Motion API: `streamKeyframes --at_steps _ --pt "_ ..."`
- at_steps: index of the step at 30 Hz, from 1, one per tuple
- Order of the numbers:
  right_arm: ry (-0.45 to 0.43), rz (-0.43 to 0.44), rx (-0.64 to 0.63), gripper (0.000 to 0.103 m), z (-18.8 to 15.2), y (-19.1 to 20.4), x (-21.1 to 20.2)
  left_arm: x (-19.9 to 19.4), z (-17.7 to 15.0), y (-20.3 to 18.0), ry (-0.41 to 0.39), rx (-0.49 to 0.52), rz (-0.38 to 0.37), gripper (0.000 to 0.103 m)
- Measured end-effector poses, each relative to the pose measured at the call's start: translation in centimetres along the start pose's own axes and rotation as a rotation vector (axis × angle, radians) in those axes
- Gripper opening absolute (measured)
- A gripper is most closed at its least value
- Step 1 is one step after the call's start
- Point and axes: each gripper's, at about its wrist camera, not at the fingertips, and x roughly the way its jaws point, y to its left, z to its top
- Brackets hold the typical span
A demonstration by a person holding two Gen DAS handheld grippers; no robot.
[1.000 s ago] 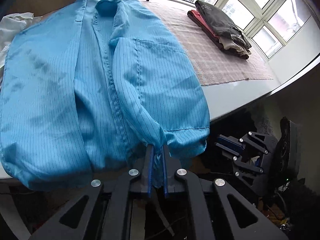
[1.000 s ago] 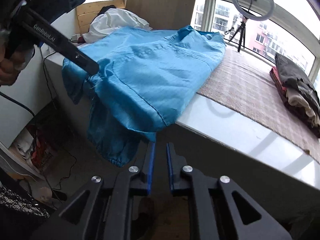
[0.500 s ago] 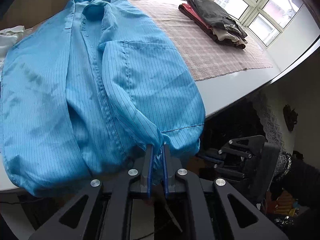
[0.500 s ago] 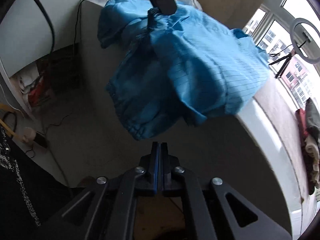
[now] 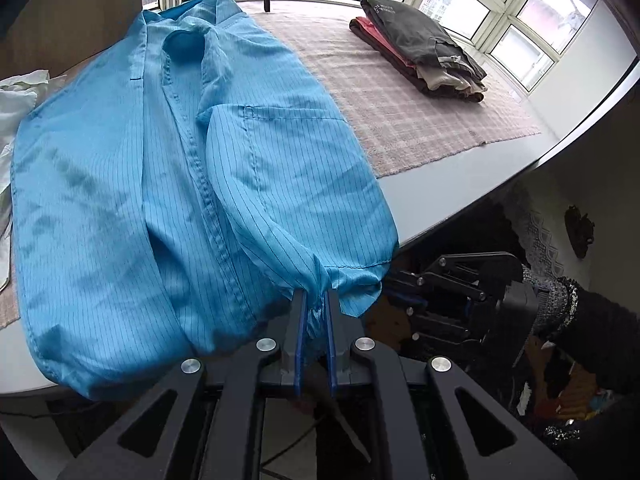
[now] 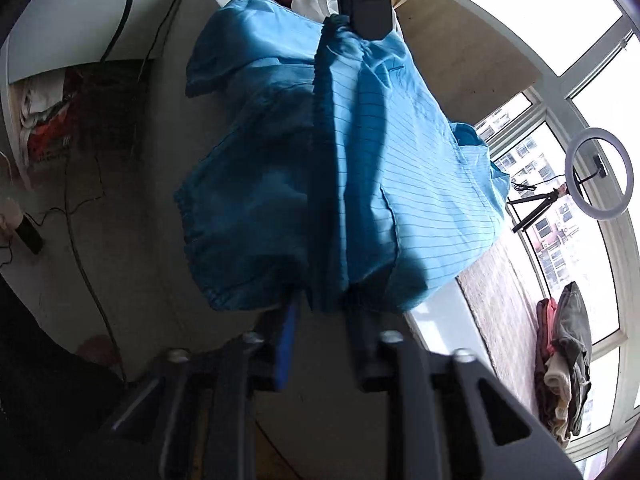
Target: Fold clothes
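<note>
Right gripper (image 6: 320, 320), shut before, now gapes around shirt (image 5: 160, 184) hem; left gripper (image 5: 315, 312) stays clamped.

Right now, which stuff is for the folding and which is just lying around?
For the job:
- blue pinstriped shirt
- left gripper, shut on its cuff
- right gripper, open at the hanging hem

Just lying about:
- stack of folded dark and red clothes
- pink checked mat
- white ring light
- crumpled white cloth
</note>
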Motion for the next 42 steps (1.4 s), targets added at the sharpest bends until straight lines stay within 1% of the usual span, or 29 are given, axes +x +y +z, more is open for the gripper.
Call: streamKeyframes --at_steps 2,7,10,12,14,15,16,17,18,20,21,23,24,25,26,29,32,33,34,35,36,37,38,39,40,42 --pt "-0.003 0.064 0.063 0.004 0.0 -0.9 -1.0 -0.2 0.0 -0.1 -0.007 0.004 0.002 0.008" --pt "-0.05 0.278 0.359 0.003 -1.0 -3.4 -4.9 -1.1 -0.1 0.6 -0.033 -0.017 0.023 0.008" --pt "-0.074 0.393 0.527 0.003 -1.6 -4.7 -7.2 -0.8 -0.5 1.3 -0.022 -0.035 0.034 0.008" --pt "-0.042 0.296 0.497 0.003 -2.1 -4.0 -7.1 -0.6 -0.7 1.8 -0.015 -0.046 0.041 0.008" --pt "-0.011 0.23 0.483 0.005 -2.5 -3.8 -6.5 -0.4 -0.8 1.8 -0.009 -0.047 0.043 0.008" --pt "-0.001 0.207 0.456 0.006 -2.5 -4.0 -5.6 -0.3 -0.8 1.7 -0.007 -0.043 0.043 0.008" --pt "0.01 0.184 0.429 0.009 -2.4 -4.2 -4.6 -0.3 -0.7 1.6 -0.005 -0.038 0.042 0.008" --pt "0.017 0.164 0.401 0.014 -2.3 -4.4 -3.7 -0.3 -0.7 1.5 -0.004 -0.032 0.043 0.008" --pt "0.009 0.163 0.363 0.017 -1.9 -4.2 -3.0 -0.3 -0.6 1.5 -0.003 -0.027 0.044 0.008" --pt "-0.007 0.164 0.288 0.017 -1.0 -4.0 -1.5 -0.4 -0.5 1.4 0.0 -0.022 0.051 0.008" --pt "-0.015 0.179 0.259 0.017 -0.7 -3.6 -1.0 -0.5 -0.5 1.4 0.001 -0.019 0.055 0.008" --pt "-0.035 0.202 0.226 0.017 -0.1 -2.9 -0.7 -0.6 -0.5 1.4 0.003 -0.019 0.061 0.008" --pt "-0.055 0.204 0.234 0.017 0.2 -2.5 -0.9 -0.6 -0.6 1.5 0.003 -0.02 0.064 0.008" --pt "-0.083 0.241 0.264 0.014 0.2 -2.7 -1.3 -0.6 -0.6 1.6 0.003 -0.022 0.067 0.008" --pt "-0.105 0.277 0.291 0.003 0.3 -2.9 -1.7 -0.6 -0.6 1.7 0.003 -0.025 0.069 0.008" --pt "-0.053 0.38 0.306 0.002 -0.4 -2.2 -2.7 -0.7 -0.6 1.9 0.0 -0.027 0.067 0.008" --pt "0.028 0.389 0.254 0.002 -2.3 -0.2 -4.2 -0.5 -0.5 2.0 0.0 -0.025 0.062 0.008" --pt "0.037 0.342 0.254 0.002 -2.7 -0.2 -4.5 -0.5 -0.5 2.0 0.0 -0.024 0.057 0.008" --pt "0.043 0.303 0.276 0.004 -2.8 -0.9 -4.3 -0.3 -0.5 2.0 0.002 -0.023 0.054 0.008" --pt "0.055 0.268 0.308 0.011 -2.8 -1.6 -4.0 -0.1 -0.5 2.0 0.006 -0.024 0.052 0.008" --pt "0.063 0.244 0.342 0.024 -2.5 -2.3 -3.6 0.0 -0.6 2.0 0.01 -0.023 0.049 0.008" --pt "0.069 0.224 0.374 0.033 -2.2 -3.0 -3.3 0.2 -0.6 1.9 0.013 -0.02 0.046 0.008" --pt "0.056 0.231 0.401 0.047 -1.8 -3.4 -3.3 0.4 -0.7 1.9 0.017 -0.019 0.042 0.008" --pt "0.032 0.26 0.431 0.056 -1.4 -3.8 -3.2 0.5 -0.9 1.9 0.019 -0.021 0.038 0.008" --pt "0.019 0.3 0.461 0.059 -1.1 -4.2 -2.8 0.6 -1.1 2.0 0.022 -0.022 0.033 0.008" --pt "-0.007 0.375 0.521 0.059 -0.3 -4.9 -2.1 1.0 -1.4 2.1 0.029 -0.026 0.025 0.008"
